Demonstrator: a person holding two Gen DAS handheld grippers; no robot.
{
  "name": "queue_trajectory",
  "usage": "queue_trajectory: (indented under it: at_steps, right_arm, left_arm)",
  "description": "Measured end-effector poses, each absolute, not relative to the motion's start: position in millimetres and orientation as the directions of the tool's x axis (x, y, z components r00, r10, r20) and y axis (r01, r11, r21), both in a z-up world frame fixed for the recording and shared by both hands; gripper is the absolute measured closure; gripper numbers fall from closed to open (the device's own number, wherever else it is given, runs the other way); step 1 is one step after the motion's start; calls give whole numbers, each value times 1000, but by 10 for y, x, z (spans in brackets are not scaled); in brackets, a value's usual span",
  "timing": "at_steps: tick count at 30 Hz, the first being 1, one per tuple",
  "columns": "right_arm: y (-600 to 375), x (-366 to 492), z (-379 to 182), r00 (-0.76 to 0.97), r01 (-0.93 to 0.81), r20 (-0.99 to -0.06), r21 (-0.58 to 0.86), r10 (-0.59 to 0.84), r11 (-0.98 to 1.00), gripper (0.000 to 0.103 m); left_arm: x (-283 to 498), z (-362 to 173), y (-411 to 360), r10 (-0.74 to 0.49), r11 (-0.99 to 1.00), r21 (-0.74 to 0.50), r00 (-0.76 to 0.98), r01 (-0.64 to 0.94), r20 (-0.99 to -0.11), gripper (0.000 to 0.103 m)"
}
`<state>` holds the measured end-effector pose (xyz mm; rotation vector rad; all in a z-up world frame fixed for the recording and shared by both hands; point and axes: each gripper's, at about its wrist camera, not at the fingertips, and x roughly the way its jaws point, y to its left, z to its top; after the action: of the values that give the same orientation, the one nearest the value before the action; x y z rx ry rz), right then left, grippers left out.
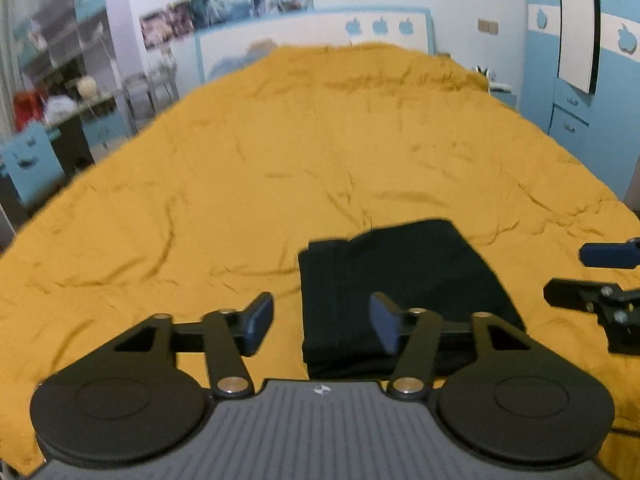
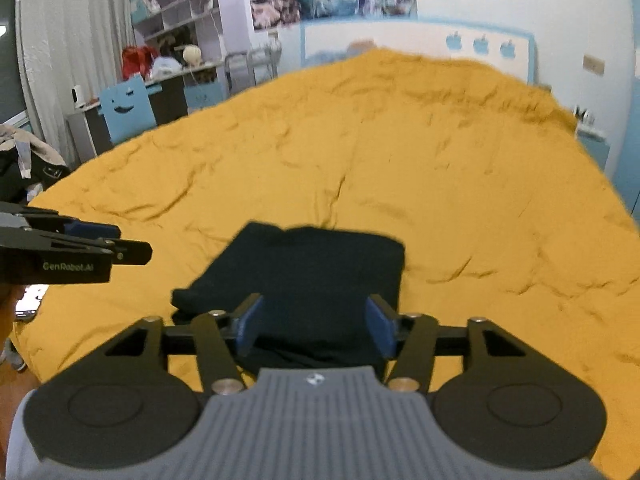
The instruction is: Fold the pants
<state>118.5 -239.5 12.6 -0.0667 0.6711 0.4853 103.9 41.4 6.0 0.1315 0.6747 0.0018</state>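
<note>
The black pants (image 1: 404,280) lie folded into a compact rectangle on the yellow bedspread (image 1: 280,152), near the front edge. My left gripper (image 1: 322,326) is open and empty, raised above the pants' left edge. The pants also show in the right wrist view (image 2: 312,276). My right gripper (image 2: 314,328) is open and empty, hovering over the near part of the pants. The right gripper shows at the right edge of the left wrist view (image 1: 600,276). The left gripper shows at the left edge of the right wrist view (image 2: 100,244).
The bedspread (image 2: 440,168) is wrinkled and stretches back to a white and blue headboard (image 1: 320,36). A desk with shelves and a blue chair (image 2: 126,106) stands left of the bed. A blue wardrobe (image 1: 580,80) stands to the right.
</note>
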Motion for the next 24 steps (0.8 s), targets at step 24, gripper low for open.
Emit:
queue_trajectory:
  at_steps: [24]
  right_arm:
    - [-2623, 104, -167, 736, -311, -616, 59, 279, 949, 21]
  left_arm:
    - [420, -357, 6, 94, 994, 102, 774, -38, -627, 8]
